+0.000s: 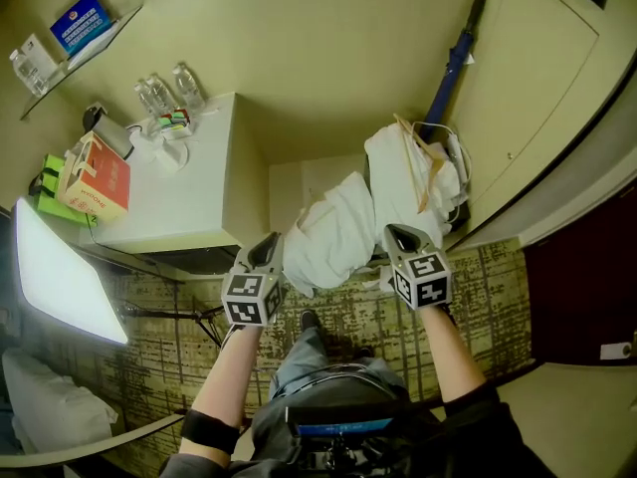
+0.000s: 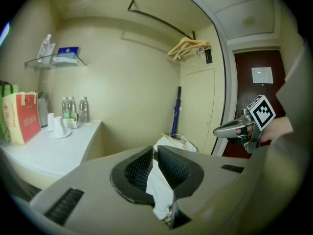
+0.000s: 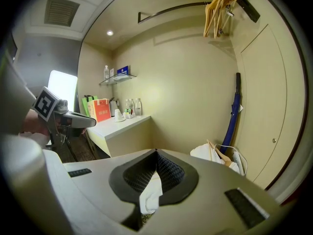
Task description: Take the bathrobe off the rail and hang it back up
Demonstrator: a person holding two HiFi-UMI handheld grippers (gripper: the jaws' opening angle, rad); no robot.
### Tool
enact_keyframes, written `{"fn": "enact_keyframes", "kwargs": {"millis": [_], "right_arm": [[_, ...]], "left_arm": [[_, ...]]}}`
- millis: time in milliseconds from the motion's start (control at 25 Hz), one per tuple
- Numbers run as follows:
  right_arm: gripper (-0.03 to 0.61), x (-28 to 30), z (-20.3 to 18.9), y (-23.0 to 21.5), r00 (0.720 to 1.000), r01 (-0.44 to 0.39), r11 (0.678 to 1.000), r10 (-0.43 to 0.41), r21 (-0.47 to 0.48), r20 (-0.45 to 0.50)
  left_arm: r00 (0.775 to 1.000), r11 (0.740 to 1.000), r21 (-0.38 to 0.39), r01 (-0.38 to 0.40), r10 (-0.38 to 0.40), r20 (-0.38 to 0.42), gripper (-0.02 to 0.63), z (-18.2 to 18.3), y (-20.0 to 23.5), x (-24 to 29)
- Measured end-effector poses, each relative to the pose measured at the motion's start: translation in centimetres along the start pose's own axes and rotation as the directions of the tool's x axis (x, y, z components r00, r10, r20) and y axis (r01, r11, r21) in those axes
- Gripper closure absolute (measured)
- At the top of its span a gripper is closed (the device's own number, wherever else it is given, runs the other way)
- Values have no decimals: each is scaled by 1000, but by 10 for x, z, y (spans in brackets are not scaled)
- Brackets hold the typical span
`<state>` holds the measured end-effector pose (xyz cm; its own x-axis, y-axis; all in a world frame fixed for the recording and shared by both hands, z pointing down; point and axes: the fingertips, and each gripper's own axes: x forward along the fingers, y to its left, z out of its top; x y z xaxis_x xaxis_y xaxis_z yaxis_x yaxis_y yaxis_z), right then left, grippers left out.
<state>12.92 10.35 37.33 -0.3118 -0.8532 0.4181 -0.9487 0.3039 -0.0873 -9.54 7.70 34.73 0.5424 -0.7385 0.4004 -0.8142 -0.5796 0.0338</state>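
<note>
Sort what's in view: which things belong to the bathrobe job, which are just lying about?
Job: white towelling bathrobe, dark metal rail, pale wooden hangers, left hand-held gripper, right hand-held gripper.
Lying about: blue folded umbrella, red paper bag, clear water bottles.

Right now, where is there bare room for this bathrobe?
The counter is bare along its front; bottles and a red bag crowd the back. The rail is free beyond the hangers. The umbrella corner is piled up.
</note>
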Motion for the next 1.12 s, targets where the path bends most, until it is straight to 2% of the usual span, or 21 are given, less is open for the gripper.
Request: {"fn": "enact_keyframes", "kwargs": {"millis": [120,280,480,560,720,840,1120], "right_arm": [[557,19,-4,-1,1000,7,1000,-7,15,-19],[557,55,-5,-3,999,23,999,-22,27,-41],[557,114,-6,-7,997,61,998,-60,17,-54],[557,144,-9,-10,996,69,998,-69,10,-54],[557,205,-29,-19,993,75,997,-75,2,-86],[557,249,-52,-25,990,62,998,-63,-9,-126],[557,371,-122,-41,985,-20,1000,18,-10,-172]], "left_arm": [[999,999,7,35,-34,-35,576,-6,7,24],[991,995,24,102,-99,-95,492,-19,19,65],[977,985,41,170,-163,-137,477,-37,45,127],[970,980,48,191,-181,-161,451,-49,58,156],[957,978,49,201,-185,-223,449,-85,85,214],[942,980,34,196,-178,-283,449,-126,100,253],[902,981,-4,195,-180,-393,405,-217,126,352]]}}
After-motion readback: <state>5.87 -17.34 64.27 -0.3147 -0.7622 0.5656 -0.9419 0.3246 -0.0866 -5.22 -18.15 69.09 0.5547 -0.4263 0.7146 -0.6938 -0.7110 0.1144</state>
